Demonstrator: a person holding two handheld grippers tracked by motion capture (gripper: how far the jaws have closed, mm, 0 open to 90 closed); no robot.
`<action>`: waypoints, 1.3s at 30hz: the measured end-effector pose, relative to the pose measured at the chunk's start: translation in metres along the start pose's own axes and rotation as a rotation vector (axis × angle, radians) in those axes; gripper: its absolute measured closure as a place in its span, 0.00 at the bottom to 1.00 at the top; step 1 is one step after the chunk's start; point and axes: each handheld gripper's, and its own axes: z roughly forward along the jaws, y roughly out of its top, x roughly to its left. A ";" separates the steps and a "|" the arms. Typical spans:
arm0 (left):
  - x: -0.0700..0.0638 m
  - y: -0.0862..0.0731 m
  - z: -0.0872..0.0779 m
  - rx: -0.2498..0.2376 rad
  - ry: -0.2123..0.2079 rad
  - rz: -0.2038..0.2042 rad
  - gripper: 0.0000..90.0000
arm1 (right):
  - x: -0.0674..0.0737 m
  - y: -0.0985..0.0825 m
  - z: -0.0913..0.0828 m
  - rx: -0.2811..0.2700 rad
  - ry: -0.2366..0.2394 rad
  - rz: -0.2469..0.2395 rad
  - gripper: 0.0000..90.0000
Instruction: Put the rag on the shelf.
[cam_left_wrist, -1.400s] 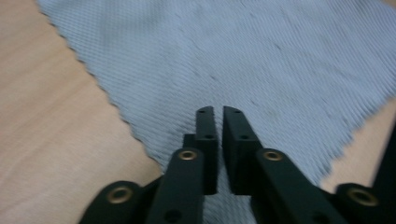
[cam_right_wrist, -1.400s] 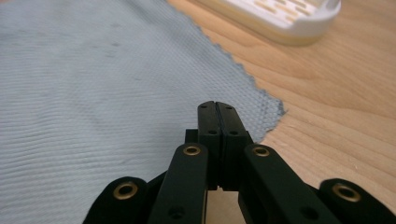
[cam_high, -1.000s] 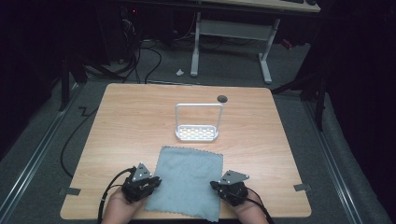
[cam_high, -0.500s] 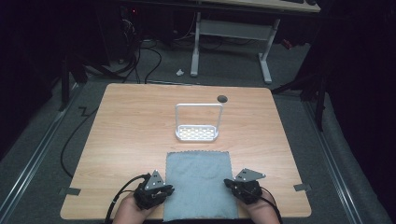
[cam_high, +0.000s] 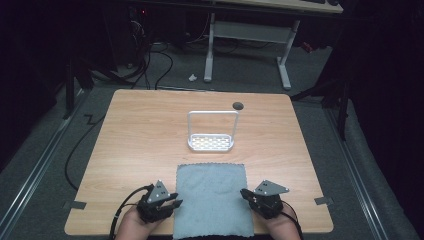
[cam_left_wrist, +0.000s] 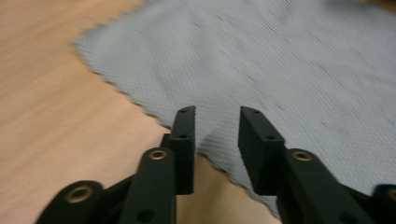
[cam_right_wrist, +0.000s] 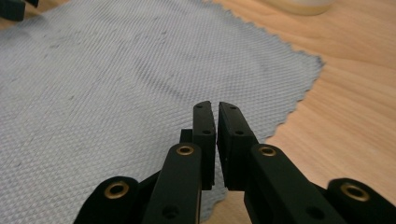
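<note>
Both grippers have slid back toward the bottom edge; the cloth (cam_high: 212, 199) lies centre between them, left gripper (cam_high: 172, 204) parted, right gripper (cam_high: 243, 193) nearly closed, empty.

No lettering, label, brand mark, number or sign can be read anywhere in these pictures.
</note>
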 end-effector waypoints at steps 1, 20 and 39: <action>0.008 0.002 0.001 -0.012 0.019 -0.027 0.69 | -0.001 -0.001 0.000 -0.001 -0.003 0.001 0.94; 0.057 0.041 0.056 0.010 0.160 -0.199 0.76 | -0.005 -0.002 0.002 -0.009 0.021 0.000 0.89; 0.058 0.037 0.059 -0.020 0.085 -0.245 0.98 | -0.037 0.019 0.025 -0.023 -0.103 0.145 0.76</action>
